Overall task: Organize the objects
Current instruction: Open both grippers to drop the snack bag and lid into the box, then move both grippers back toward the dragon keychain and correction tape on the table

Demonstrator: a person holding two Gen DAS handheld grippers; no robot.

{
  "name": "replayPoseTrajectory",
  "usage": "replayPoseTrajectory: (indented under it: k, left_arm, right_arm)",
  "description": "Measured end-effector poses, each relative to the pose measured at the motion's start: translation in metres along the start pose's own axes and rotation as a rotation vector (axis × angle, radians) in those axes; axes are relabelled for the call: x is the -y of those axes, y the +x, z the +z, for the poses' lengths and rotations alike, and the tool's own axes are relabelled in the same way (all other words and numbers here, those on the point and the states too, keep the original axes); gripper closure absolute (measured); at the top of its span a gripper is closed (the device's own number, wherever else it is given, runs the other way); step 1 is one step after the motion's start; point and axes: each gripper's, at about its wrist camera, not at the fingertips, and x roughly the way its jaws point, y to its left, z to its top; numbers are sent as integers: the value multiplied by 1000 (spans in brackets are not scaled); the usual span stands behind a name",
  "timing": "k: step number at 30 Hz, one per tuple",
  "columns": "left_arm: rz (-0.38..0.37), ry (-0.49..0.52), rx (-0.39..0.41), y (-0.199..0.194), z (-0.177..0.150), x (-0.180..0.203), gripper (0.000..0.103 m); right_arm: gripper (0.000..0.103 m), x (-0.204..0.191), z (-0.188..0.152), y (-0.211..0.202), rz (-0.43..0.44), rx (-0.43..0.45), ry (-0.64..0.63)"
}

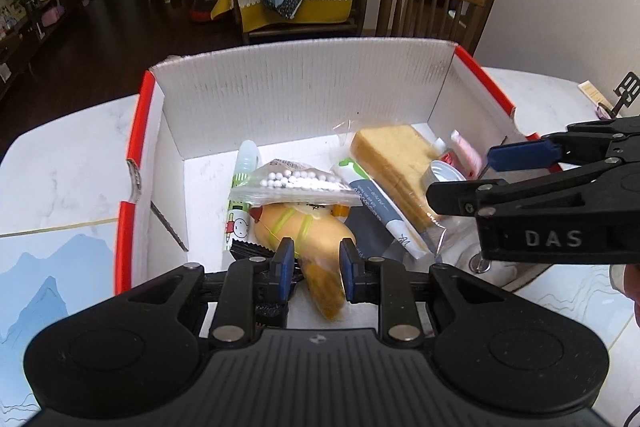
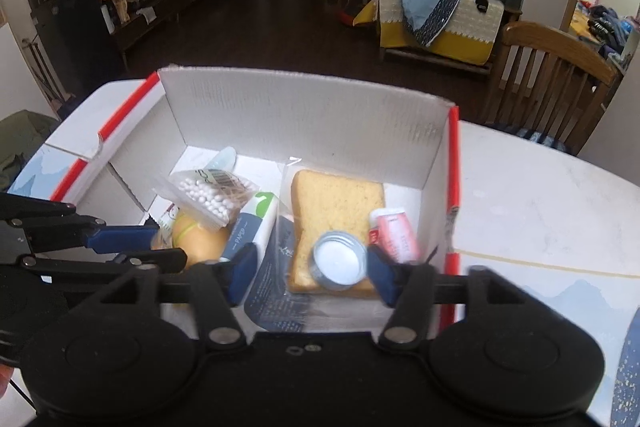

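A white box with red edges (image 1: 304, 75) (image 2: 308, 107) stands on the table and holds several items. My left gripper (image 1: 317, 265) (image 2: 170, 247) is shut on the near end of a wrapped yellow bun (image 1: 304, 227) (image 2: 200, 239) inside the box. A bag of small white balls (image 1: 296, 185) (image 2: 208, 195) lies on the bun. My right gripper (image 2: 312, 277) (image 1: 460, 175) is open over the box's right side. A small round tin (image 2: 339, 263) (image 1: 442, 173) rests between its pads on a bagged bread slice (image 2: 336, 199) (image 1: 396, 159), untouched on the left side.
Also in the box are a white and grey tube (image 1: 380, 203) (image 2: 250, 227), a pink tube (image 2: 394, 231) and a cartoon-printed pack (image 1: 238, 223). A wooden chair (image 1: 432, 7) (image 2: 552, 75) stands behind the table (image 1: 68, 163) (image 2: 540, 195) on the right.
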Motion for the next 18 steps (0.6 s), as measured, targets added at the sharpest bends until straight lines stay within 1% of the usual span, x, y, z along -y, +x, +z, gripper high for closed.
replayPoseTrajectory:
  k: [6,11,14,17,18]
  left_arm:
    - [2,-11,38,-22,-2,-1,80]
    - [36,10,74,-39,-5,3,80]
    - [33,8,92,-51,-8,4,80]
    - [37,15,110,-62,-11,7,79]
    - [32,17,112,-66,-13,7,78]
  right_arm:
    - [38,1,-3,-24,7,26,-10]
    - [37,-4,-6,-44,14,49,-23]
    - [34,-6,-9,-57,29,68,-31]
    - [34,-11,-13,-69,37,82,-39]
    - [34,-13,-14,-73,39,89,-42]
